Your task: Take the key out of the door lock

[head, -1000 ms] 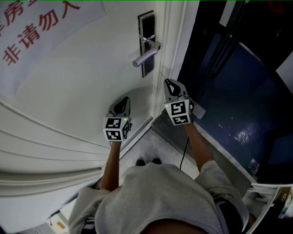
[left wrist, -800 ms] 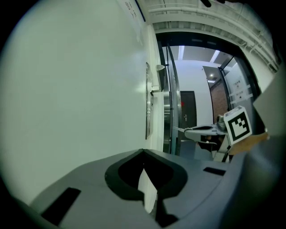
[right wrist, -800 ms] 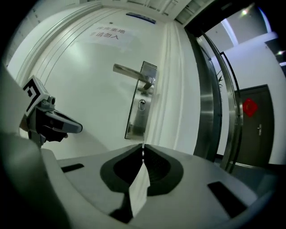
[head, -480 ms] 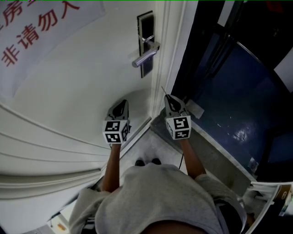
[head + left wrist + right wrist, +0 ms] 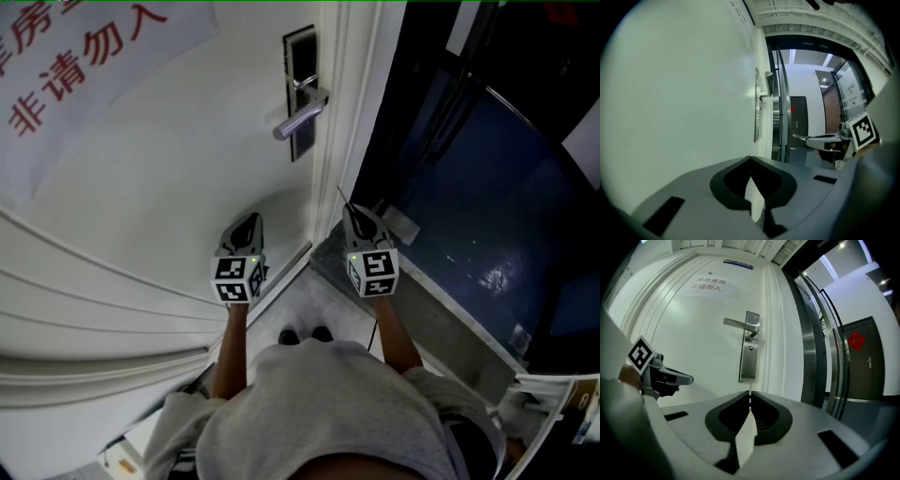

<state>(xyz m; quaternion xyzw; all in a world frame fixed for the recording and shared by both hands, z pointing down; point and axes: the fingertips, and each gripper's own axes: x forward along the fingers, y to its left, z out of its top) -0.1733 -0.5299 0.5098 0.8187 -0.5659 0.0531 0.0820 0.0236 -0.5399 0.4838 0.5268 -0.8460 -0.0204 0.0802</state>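
The right gripper is clamped shut on the thin key, which pokes past its tips, well apart from the lock plate on the door. The left gripper is closed and holds nothing.

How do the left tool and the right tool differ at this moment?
The right tool pinches a thin key at its tip; the left tool has nothing between its jaws. The left tool sits before the face of the white door; the right tool sits nearer the door's edge, by the dark opening. Both are shut.
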